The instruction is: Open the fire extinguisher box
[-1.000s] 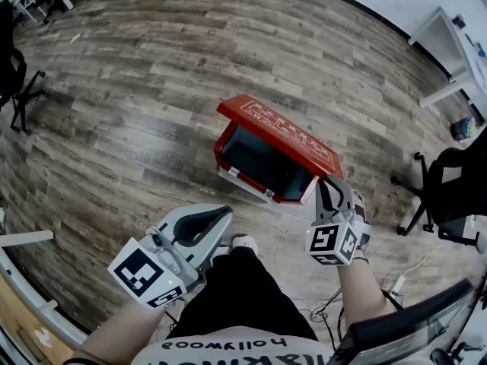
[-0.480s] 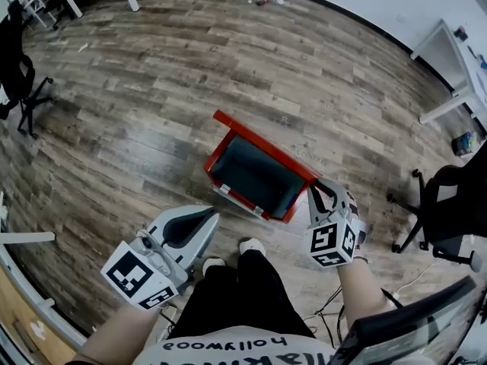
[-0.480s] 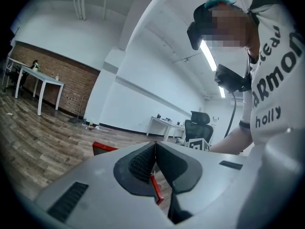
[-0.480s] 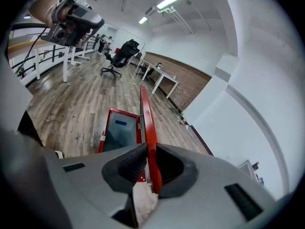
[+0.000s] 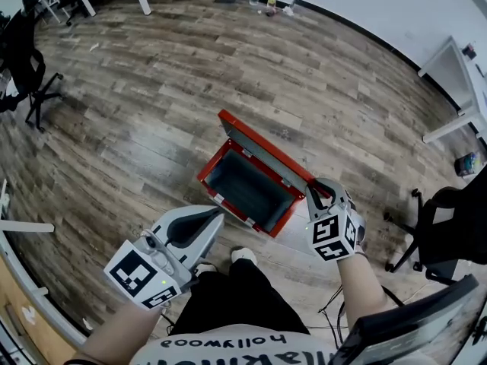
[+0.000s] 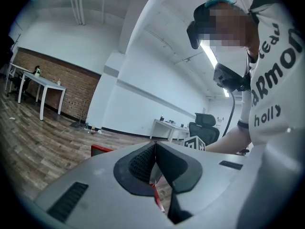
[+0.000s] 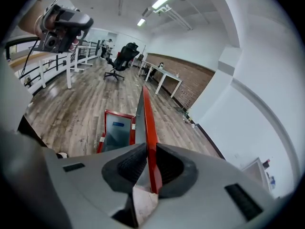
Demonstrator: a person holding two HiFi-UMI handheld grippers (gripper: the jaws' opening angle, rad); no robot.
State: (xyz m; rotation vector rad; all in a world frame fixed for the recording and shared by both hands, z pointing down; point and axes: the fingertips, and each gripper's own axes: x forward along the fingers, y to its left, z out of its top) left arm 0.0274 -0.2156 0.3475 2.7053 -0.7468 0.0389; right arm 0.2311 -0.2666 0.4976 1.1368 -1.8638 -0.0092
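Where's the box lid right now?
In the head view the lid stands raised along the far side of the open fire extinguisher box on the wooden floor, near centre frame. Its right-hand end is clamped in the right tongs.

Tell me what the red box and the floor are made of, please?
The red box looks like painted sheet metal. Its lid is thin and stiff, glossy red outside and dull grey inside. The floor looks like wood planks with visible grain, though it could be printed laminate; I can't tell which.
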